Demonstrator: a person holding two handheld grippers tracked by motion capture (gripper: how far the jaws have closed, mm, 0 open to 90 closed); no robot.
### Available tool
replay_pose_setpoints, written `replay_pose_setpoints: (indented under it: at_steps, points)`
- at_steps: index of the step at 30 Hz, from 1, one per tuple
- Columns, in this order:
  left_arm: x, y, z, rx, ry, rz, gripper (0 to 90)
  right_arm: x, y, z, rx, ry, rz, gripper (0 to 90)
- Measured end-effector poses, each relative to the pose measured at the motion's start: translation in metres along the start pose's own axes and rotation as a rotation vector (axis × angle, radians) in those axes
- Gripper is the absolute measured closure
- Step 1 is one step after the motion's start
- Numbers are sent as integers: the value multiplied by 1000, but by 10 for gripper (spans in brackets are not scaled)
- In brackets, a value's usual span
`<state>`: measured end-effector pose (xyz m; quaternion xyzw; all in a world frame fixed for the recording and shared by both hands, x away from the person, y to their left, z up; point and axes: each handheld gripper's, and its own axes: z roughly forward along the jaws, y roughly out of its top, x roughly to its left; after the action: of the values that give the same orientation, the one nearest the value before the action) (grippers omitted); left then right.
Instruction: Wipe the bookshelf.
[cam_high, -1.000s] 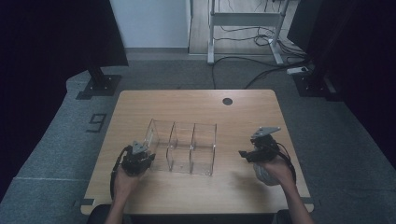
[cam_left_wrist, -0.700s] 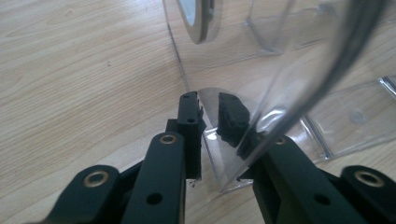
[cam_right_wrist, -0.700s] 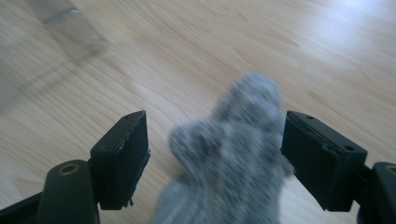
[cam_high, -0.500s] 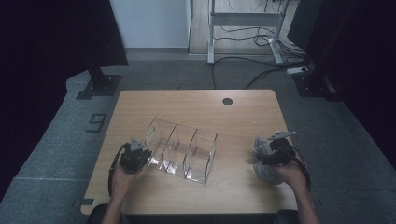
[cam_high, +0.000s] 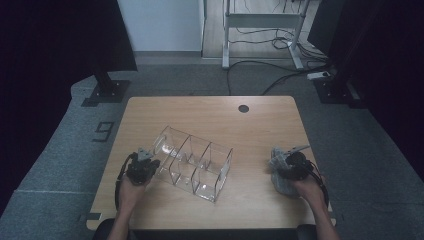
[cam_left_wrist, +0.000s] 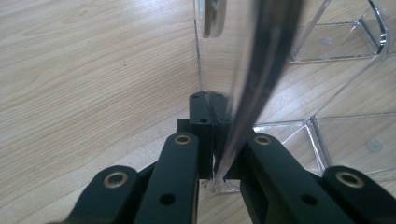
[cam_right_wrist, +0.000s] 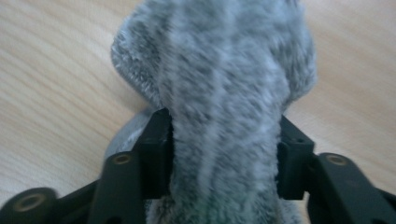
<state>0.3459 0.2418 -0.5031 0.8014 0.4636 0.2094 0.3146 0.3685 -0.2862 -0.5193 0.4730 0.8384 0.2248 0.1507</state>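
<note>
currently my left fingers (cam_left_wrist: 219, 140) are clamped on the thin clear wall of the plastic organizer (cam_high: 192, 162), the wall edge pinched tight between both pads in the left gripper view. seen from above, my left hand (cam_high: 131, 192) sits at the organizer's near left corner. the organizer rests on the wooden counter (cam_high: 210, 112), skewed at an angle, left of centre, its three open compartments showing bare.

my right fingers (cam_right_wrist: 224, 149) have just been closing and now press on both sides of a grey fluffy cloth (cam_right_wrist: 219, 84), which bulges up between them. the cloth (cam_high: 281, 170) lies on the counter near its right edge, well apart from the organizer, with my right hand (cam_high: 307, 187) behind it.
</note>
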Motion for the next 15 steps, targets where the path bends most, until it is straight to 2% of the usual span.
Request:
replay_pose_setpoints:
  at_steps: [8,12,15]
  points:
    - [0,-1,0,-7,-2,6,861,-3,1,-1,5,8,37,617]
    - [1,-1,0,-12,-6,0,860,-2,2,-5,-6,-4,33,622]
    - [1,-1,0,-12,-5,1,861,1,5,-12,-38,-11,13,621]
